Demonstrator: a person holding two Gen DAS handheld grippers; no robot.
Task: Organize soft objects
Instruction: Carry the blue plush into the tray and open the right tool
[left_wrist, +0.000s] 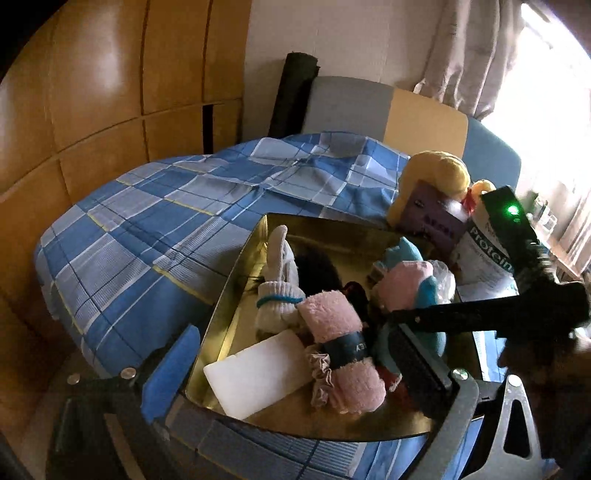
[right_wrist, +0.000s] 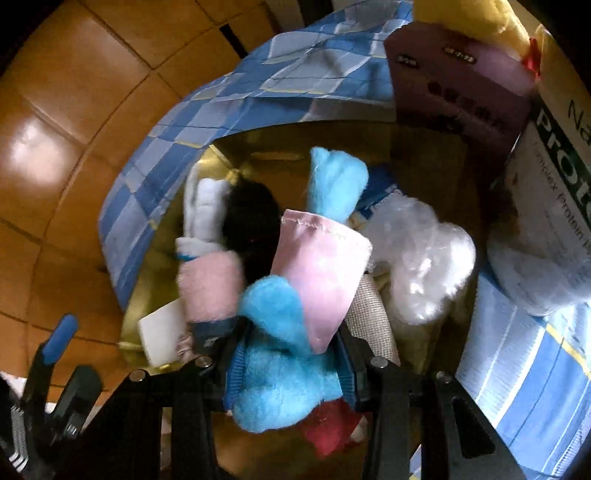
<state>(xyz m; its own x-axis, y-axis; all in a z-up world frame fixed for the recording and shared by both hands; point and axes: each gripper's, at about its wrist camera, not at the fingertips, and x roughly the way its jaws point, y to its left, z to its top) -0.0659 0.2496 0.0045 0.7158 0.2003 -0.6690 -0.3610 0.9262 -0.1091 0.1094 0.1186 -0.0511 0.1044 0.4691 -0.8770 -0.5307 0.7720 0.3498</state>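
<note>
Clamped between the pads of the right gripper (right_wrist: 291, 365), nearest the right wrist lens, is a blue plush toy (right_wrist: 273, 354) with a pink satin garment; the jaws stand narrow, pressing on its body. A red piece of the toy shows below the jaws.

Surface: a gold metal tray (left_wrist: 236, 266) rests on a bed covered in a blue checked sheet (left_wrist: 147, 221). Ahead of the right gripper, inside the tray, lie a rolled pink towel (left_wrist: 341, 343) with a dark band, a bundle of white socks (left_wrist: 279, 280) tied with a blue elastic, a black furry item (left_wrist: 317, 271), a white foam block (left_wrist: 255, 376) and a clear crinkled plastic bag (right_wrist: 424, 266). The towel touches both the socks and the foam block.

Beyond the tray, to the right of the gripper, a purple box (left_wrist: 432, 218) and a white pouch printed "Protein" (left_wrist: 487, 258) stand upright, with a yellow plush toy (left_wrist: 436, 173) behind the box.

Room: wooden panelled cupboards (left_wrist: 92, 92) to the left, a grey headboard (left_wrist: 351, 103) ahead, pale curtains (left_wrist: 469, 55) and a bright window to the right.

The left gripper (left_wrist: 295, 373) is spread wide across the near end of the tray, one blue pad outside the tray's left wall, the other dark finger beside the towel. Nothing is pressed between its pads. In the left wrist view, the right gripper descends over the tray's right half with the blue toy.
</note>
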